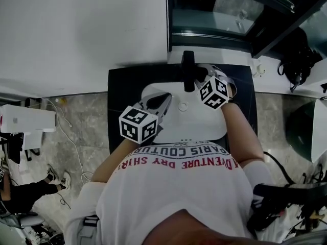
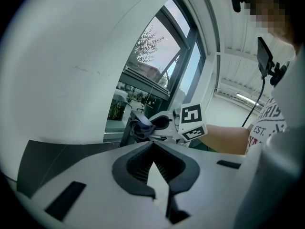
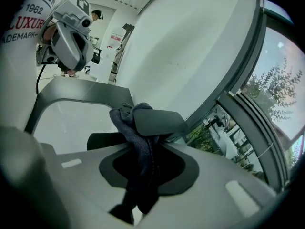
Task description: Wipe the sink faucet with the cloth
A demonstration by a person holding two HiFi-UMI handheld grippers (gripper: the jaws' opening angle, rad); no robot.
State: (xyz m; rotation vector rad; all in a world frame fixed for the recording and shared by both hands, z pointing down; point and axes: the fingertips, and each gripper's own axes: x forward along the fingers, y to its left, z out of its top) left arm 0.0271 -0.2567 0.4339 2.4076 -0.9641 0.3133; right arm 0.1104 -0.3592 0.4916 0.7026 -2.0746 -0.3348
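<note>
At the far edge of the white sink (image 1: 204, 124), the right gripper (image 3: 143, 149) is clenching a dark cloth (image 3: 139, 140) between its jaws and pressing it against the black faucet (image 3: 159, 121). Seen from the head view, this right gripper (image 1: 201, 78) is sitting just right of the faucet (image 1: 188, 68), touching it. The cloth is bunching up over the near-left side of the faucet's flat top, with its tail hanging down through the jaws. To the left and nearer, the left gripper (image 1: 164, 102) is hovering over the basin beside the drain (image 1: 182, 106), apart from the faucet. Its jaws (image 2: 153, 149) are meeting at the tips and gripping nothing. Around the sink a black countertop (image 1: 122, 91) is showing, and a window (image 1: 225, 9) is lying beyond the faucet.
</note>
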